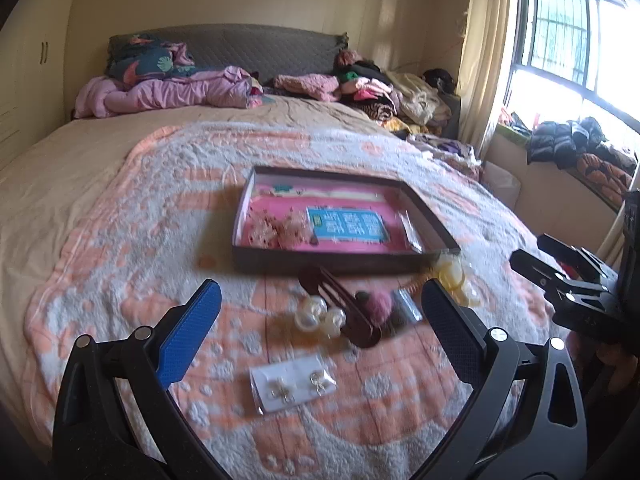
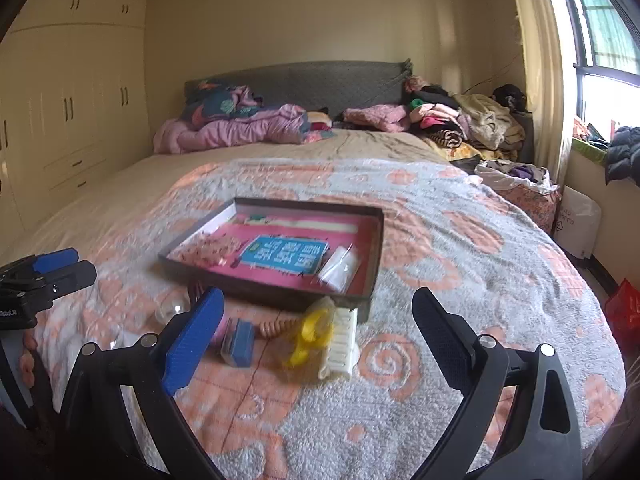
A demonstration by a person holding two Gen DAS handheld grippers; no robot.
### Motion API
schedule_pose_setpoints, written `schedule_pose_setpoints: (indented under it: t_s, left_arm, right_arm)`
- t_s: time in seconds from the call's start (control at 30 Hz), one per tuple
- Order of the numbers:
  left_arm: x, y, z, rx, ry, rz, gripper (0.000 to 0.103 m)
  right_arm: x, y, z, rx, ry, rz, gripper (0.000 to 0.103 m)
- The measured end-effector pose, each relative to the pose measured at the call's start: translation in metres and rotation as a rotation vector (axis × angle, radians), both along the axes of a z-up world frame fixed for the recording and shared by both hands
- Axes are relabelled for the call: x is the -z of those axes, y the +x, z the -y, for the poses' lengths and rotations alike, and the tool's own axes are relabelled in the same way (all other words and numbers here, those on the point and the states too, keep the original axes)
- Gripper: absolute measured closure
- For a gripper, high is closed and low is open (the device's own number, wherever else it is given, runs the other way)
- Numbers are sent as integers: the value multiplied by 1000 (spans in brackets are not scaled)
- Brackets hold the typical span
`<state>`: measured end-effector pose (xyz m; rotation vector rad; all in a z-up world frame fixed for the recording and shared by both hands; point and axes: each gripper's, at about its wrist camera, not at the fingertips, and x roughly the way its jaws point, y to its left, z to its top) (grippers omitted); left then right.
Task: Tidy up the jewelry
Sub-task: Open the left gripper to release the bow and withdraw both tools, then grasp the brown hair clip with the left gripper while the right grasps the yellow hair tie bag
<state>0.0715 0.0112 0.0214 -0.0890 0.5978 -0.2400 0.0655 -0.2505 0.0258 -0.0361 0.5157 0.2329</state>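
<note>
A shallow dark box [image 1: 344, 265] [image 2: 276, 290] with a pink lining lies on the bedspread, holding a pinkish beaded piece [image 1: 276, 226], a blue card [image 1: 347, 227] [image 2: 286, 255] and a clear packet [image 2: 340, 267]. In front of it lie a dark brown hair clip [image 1: 344, 312], pearl baubles [image 1: 320, 316], a pink pom-pom [image 1: 374, 307], an earring card [image 1: 294, 385], a yellow ring-shaped piece [image 2: 312, 334], a white comb clip [image 2: 340, 344] and a blue-grey small block [image 2: 240, 340]. My left gripper [image 1: 318, 330] is open above the clip and pearls. My right gripper [image 2: 316, 344] is open near the yellow piece.
The pink-and-white bedspread [image 1: 140, 240] covers a bed with heaped clothes and bedding [image 1: 180, 84] at the headboard. A window sill with dark jackets [image 1: 568, 140] is on the right; wardrobes [image 2: 68, 120] stand on the left. A red bag [image 2: 624, 312] sits on the floor.
</note>
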Motion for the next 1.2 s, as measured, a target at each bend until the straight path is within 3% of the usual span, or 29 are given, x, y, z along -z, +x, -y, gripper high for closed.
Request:
schedule_pose_setpoints:
  t_s: [0.37, 0.53, 0.67, 0.73, 0.93, 1.0, 1.2]
  left_arm:
    - [45, -1, 18, 76, -32, -148, 13]
    - [59, 8, 33, 132, -48, -209, 38]
    - [67, 15, 45, 165, -50, -236, 50]
    - [69, 20, 51, 176, -51, -242, 50]
    - [72, 37, 63, 172, -41, -247, 51]
    - [75, 42, 65, 161, -34, -247, 51]
    - [78, 56, 65, 128, -5, -248, 51]
  right_arm:
    - [25, 8, 4, -32, -19, -76, 11]
    - [33, 19, 10, -39, -27, -101, 15]
    - [39, 34, 14, -53, -19, -136, 22]
    - [42, 41, 13, -64, -26, -148, 24]
    - [50, 61, 5, -108, -15, -189, 39]
    - [53, 67, 0, -129, -15, -207, 52]
    - [58, 75, -4, -170, 10, -239, 73]
